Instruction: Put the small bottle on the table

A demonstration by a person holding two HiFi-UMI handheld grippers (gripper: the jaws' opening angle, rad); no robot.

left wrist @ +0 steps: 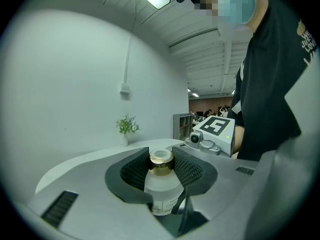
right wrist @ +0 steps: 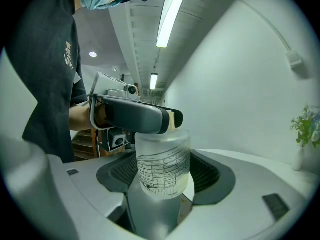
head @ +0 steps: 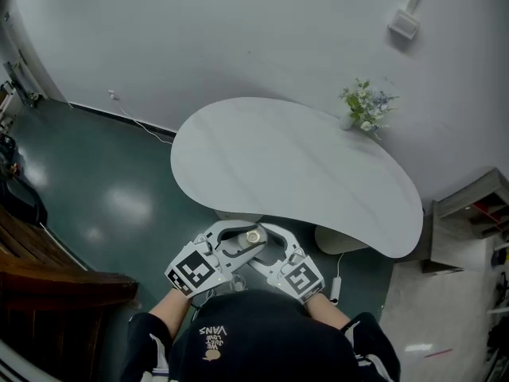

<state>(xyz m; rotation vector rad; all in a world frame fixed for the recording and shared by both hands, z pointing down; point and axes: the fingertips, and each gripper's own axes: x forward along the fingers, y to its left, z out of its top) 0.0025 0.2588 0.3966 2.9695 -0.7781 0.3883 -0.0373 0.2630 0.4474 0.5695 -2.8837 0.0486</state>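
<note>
A small frosted bottle point(head: 253, 235) with a gold cap hangs between both grippers, close to the person's body and just short of the white table's point(head: 294, 165) near edge. In the left gripper view the bottle point(left wrist: 161, 184) stands upright, and my left gripper point(left wrist: 161, 160) is shut on its gold cap. In the right gripper view the bottle's printed body point(right wrist: 162, 169) fills the gap of my right gripper point(right wrist: 162, 181), with the pads against its sides. The left gripper's jaw point(right wrist: 135, 116) crosses above it and hides the cap. From above, left gripper point(head: 245, 243) and right gripper point(head: 264, 249) meet at the bottle.
A small vase of flowers point(head: 366, 106) stands at the table's far right edge. Dark wooden furniture point(head: 48, 277) lies to the left, a shelf point(head: 477, 213) to the right. A cable point(head: 143, 124) runs along the green floor by the wall.
</note>
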